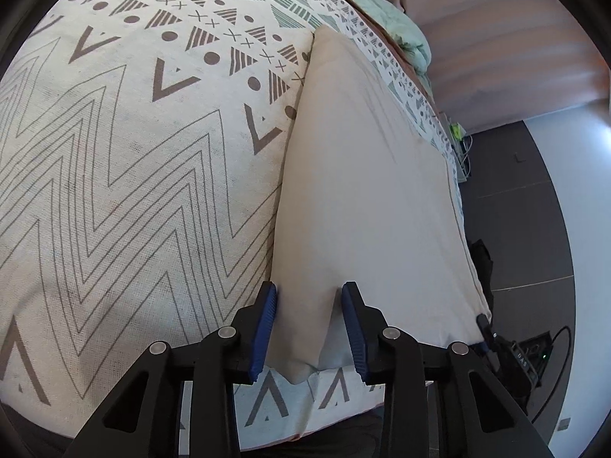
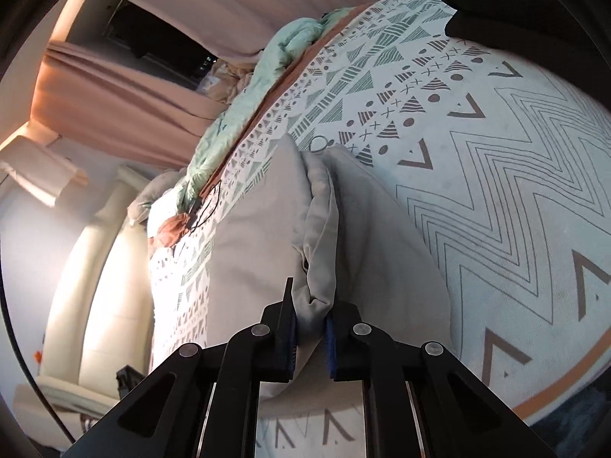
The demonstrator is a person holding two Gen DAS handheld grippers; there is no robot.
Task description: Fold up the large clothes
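Note:
A large beige garment (image 1: 366, 191) lies as a long folded strip on the patterned bedspread (image 1: 114, 175). My left gripper (image 1: 308, 297) is open, its blue pads on either side of a raised fold at the garment's near end. In the right wrist view the same beige garment (image 2: 263, 236) lies bunched along a thick fold. My right gripper (image 2: 311, 305) is closed on that bunched edge, with the cloth pinched between the pads.
A mint green quilt (image 2: 244, 107) is bunched along the far side of the bed, next to pink curtains (image 2: 126, 107). A thin black cable (image 2: 208, 206) lies on the bedspread. A black device with a green light (image 1: 530, 358) sits on the dark floor by the bed edge.

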